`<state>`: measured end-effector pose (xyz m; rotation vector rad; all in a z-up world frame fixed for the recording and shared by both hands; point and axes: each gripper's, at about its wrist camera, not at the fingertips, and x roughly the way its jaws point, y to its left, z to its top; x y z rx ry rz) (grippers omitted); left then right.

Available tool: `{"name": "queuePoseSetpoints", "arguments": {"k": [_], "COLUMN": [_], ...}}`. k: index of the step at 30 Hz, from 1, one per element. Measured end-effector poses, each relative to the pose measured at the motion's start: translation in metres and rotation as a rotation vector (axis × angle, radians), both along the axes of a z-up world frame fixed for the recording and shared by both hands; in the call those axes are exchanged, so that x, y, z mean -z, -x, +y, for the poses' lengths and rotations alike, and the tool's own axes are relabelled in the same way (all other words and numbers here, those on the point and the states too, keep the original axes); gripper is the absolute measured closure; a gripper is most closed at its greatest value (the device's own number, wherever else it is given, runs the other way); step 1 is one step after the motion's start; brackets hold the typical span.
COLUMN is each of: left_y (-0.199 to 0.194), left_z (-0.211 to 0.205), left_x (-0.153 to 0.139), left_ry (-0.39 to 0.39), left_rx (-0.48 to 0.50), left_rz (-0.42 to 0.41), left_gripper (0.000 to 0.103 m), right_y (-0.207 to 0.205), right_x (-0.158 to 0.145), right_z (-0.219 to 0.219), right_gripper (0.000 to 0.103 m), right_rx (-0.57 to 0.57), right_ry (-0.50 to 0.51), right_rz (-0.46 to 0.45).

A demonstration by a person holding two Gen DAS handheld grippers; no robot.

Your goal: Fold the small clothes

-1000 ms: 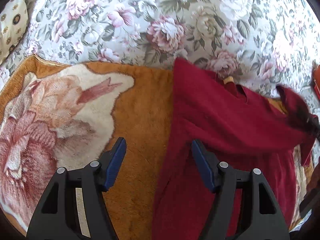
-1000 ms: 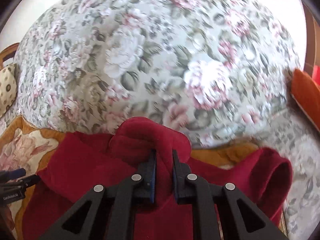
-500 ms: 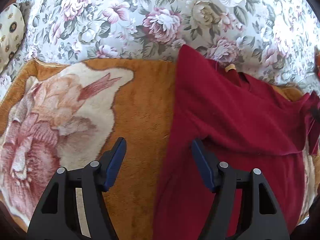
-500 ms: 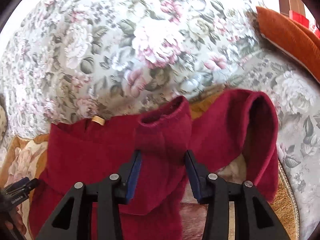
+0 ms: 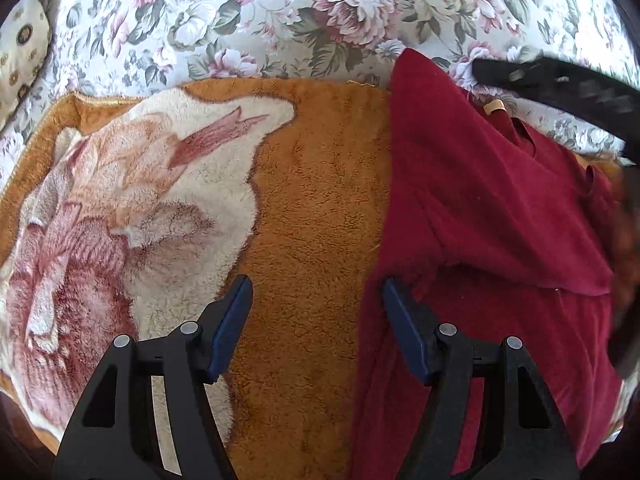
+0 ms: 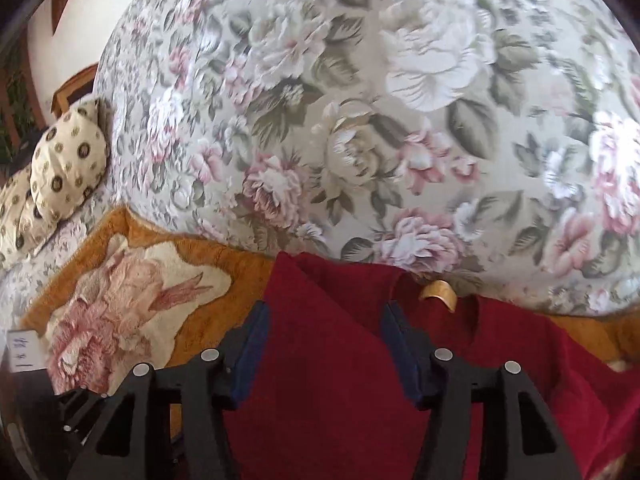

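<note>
- Your left gripper (image 5: 316,320) stands wide apart, nothing between its pads, over the blanket (image 5: 312,208).
- Its right finger (image 5: 404,332) sits at the left edge of the red garment (image 5: 500,208), which lies on the blanket.
- One sleeve lies folded across the garment's body.
- A blurred black gripper (image 5: 560,88) crosses the top right, over the floral cushion (image 5: 280,12).

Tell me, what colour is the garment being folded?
Dark red, plain, no pattern: the garment shows best in the left wrist view.
</note>
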<state>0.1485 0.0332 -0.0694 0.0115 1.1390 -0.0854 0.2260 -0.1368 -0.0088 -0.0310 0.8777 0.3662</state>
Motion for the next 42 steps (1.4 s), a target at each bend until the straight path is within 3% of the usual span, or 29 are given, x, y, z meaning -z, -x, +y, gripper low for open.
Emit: {"name": "queuePoseSetpoints", "arguments": {"k": [3,5,7,8,9,12,15,19,20,22,23,25,27,30,34,36,37,38,39,42], "left_y": [-0.003,-0.005,-0.007,-0.006,-0.006,0.000,0.007,0.003,0.001,-0.002,-0.003,0.000,0.003,0.003,-0.004,-0.009,-0.012,-0.013,-0.014,-0.014], "left_z": [0.008,0.011,0.016,0.019,0.025,0.051,0.072,0.082,0.079,0.071,0.069,0.063,0.052,0.033,0.005,-0.007,-0.011,-0.014,-0.015,-0.013], "left_x": [0.001,0.000,-0.003,-0.007,-0.012,-0.034,-0.049,-0.046,-0.043,-0.040,-0.039,-0.043,-0.049,-0.051,-0.041,-0.028,-0.021,-0.014,-0.009,-0.004], "left_ry": [0.027,0.039,0.032,0.032,0.043,0.134,0.177,0.220,0.214,0.212,0.216,0.234,0.235,0.228,0.195,0.172,0.169,0.167,0.164,0.175], "left_rx": [-0.016,-0.018,-0.030,-0.040,-0.060,-0.135,-0.208,-0.239,-0.234,-0.219,-0.210,-0.177,-0.137,-0.089,-0.028,-0.007,-0.003,-0.004,-0.009,-0.025], "left_rz": [0.021,0.026,0.014,0.002,-0.016,-0.105,-0.193,-0.182,-0.163,-0.141,-0.138,-0.143,-0.165,-0.182,-0.153,-0.107,-0.079,-0.052,-0.031,-0.011], "left_gripper": [0.035,0.035,0.035,0.035,0.035,0.035,0.035,0.035,0.035,0.035,0.035,0.035,0.035,0.035,0.035,0.035,0.035,0.035,0.035,0.035], "right_y": [-0.025,-0.041,-0.044,-0.041,-0.035,-0.026,-0.027,-0.038,-0.042,-0.042,-0.037,-0.015,0.010,0.038,0.048,0.048,0.047,0.045,0.047,0.060], "right_x": [0.023,0.039,0.045,0.042,0.038,0.019,0.003,0.014,0.022,0.032,0.030,0.012,-0.006,-0.017,0.007,0.023,0.028,0.029,0.025,0.001], "right_z": [0.009,0.008,0.008,0.012,0.017,0.039,0.066,0.098,0.100,0.089,0.080,0.053,0.026,-0.002,-0.019,-0.023,-0.029,-0.039,-0.057,-0.109], "right_gripper": [0.047,0.048,0.074,0.089,0.095,0.096,0.096,0.095,0.093,0.075,0.069,0.068,0.059,0.055,0.055,0.056,0.062,0.084,0.094,0.096], "right_rx": [-0.055,-0.119,-0.161,-0.177,-0.195,-0.249,-0.280,-0.254,-0.227,-0.177,-0.156,-0.106,-0.022,0.066,0.031,0.009,0.015,0.035,0.071,0.238], "right_ry": [0.054,-0.016,-0.076,-0.071,-0.066,-0.093,-0.191,-0.217,-0.210,-0.221,-0.229,-0.205,-0.079,0.205,0.467,0.529,0.525,0.493,0.437,0.225], "right_rz": [0.026,0.115,0.166,0.141,0.108,0.034,0.008,0.029,0.065,0.127,0.118,0.054,-0.021,-0.105,-0.067,-0.045,-0.032,-0.010,-0.003,-0.040]}}
